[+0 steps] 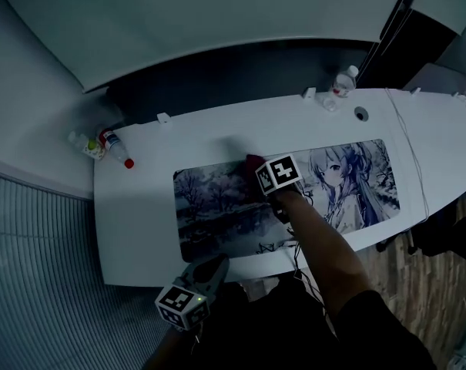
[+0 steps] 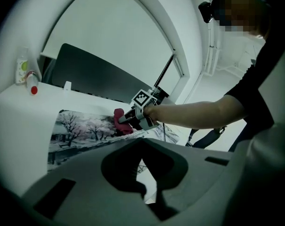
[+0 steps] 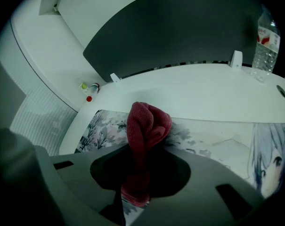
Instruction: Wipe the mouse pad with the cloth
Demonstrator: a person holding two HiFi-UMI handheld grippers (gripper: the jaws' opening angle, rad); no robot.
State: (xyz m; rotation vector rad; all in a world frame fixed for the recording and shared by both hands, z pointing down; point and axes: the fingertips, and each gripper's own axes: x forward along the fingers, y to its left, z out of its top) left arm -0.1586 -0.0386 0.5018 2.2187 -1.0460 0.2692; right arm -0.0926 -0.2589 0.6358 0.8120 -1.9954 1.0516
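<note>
Tabletop (image 1: 140, 222) of curved white laminate stands before a dark grey panel (image 1: 240, 72), with a ribbed grey surface beyond its left end and wood planks beyond its right. A long printed mouse pad (image 1: 217, 206), showing snowy trees and an anime girl, lies along the near edge. The right gripper (image 1: 260, 168) is clamped on a crumpled dark red cloth (image 3: 146, 124), which presses on the pad near its far edge, left of its middle. The left gripper (image 1: 213, 266) hangs just off the tabletop's near edge, its jaws together with nothing between them. Two small capped bottles (image 1: 102, 146) lie at the far left corner, and a clear plastic water bottle (image 1: 343, 81) stands at the far edge.
</note>
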